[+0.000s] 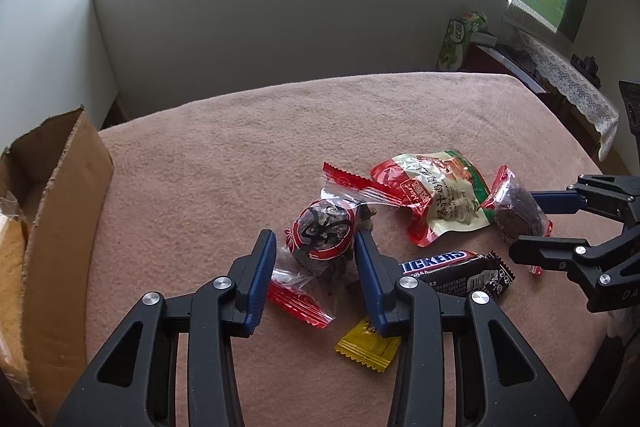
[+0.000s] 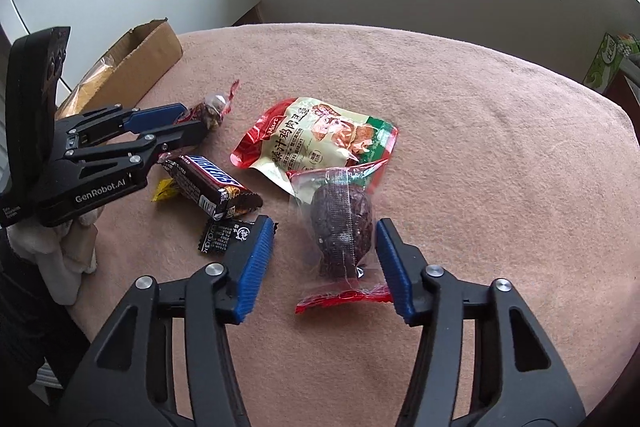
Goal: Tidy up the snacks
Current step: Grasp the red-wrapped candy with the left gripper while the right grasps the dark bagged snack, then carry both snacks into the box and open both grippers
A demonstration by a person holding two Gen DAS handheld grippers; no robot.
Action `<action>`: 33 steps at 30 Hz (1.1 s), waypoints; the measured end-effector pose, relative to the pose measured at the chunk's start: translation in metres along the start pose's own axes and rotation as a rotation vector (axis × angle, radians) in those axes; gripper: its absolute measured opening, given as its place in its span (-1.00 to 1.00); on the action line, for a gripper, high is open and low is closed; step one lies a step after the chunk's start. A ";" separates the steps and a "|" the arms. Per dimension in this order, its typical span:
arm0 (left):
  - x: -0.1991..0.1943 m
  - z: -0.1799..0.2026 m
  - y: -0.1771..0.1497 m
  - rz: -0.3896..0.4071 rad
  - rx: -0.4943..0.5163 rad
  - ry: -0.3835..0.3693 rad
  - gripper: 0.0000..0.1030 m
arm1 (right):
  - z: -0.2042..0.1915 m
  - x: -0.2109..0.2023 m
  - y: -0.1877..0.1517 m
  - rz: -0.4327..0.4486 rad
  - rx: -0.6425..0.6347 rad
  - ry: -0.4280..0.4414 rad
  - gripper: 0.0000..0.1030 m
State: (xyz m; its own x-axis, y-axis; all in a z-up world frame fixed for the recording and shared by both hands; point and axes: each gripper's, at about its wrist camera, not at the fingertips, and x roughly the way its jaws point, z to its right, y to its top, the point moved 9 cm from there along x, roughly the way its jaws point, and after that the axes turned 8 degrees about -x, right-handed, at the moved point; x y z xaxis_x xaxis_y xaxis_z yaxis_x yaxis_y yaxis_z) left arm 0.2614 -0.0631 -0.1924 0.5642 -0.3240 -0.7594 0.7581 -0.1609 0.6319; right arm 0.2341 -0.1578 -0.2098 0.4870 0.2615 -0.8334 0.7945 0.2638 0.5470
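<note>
A round dark snack [image 1: 320, 233] in a clear wrapper with red print lies on the pink cloth between the blue pads of my left gripper [image 1: 314, 241]. The right pad touches it, while a strip of cloth shows at the left pad, so the jaws stand open. From the right wrist view the left gripper [image 2: 196, 119] comes in from the left around the same snack [image 2: 214, 109]. My right gripper [image 2: 325, 225] straddles a dark plum-like snack [image 2: 340, 223] in a clear wrapper with red ends. Its pads stand off the fruit, jaws open.
An open cardboard box [image 1: 60, 207] sits at the table's left edge. A Snickers bar [image 2: 208, 179], a green-and-red pouch [image 2: 316, 143], a yellow candy [image 1: 368, 347] and a small black packet [image 2: 224, 237] lie close by. A gloved hand [image 2: 68, 247] holds the left gripper.
</note>
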 end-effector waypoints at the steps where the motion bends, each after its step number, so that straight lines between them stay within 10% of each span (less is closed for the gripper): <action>1: 0.000 0.000 0.000 0.001 -0.003 -0.004 -0.33 | 0.000 0.001 -0.001 -0.003 -0.004 -0.006 -0.17; 17: -0.030 -0.011 0.009 0.066 -0.094 -0.032 -0.38 | -0.008 -0.039 0.014 0.083 0.021 0.023 -0.34; 33: -0.125 -0.064 0.023 0.322 -0.258 -0.023 -0.38 | -0.086 -0.071 0.074 0.184 -0.104 0.045 -0.34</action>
State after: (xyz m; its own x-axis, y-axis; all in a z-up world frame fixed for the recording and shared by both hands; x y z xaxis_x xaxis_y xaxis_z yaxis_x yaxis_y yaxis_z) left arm 0.2293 0.0338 -0.0926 0.7809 -0.3406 -0.5237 0.6027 0.1904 0.7749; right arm 0.2269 -0.0768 -0.1039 0.6018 0.3548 -0.7155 0.6507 0.3016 0.6969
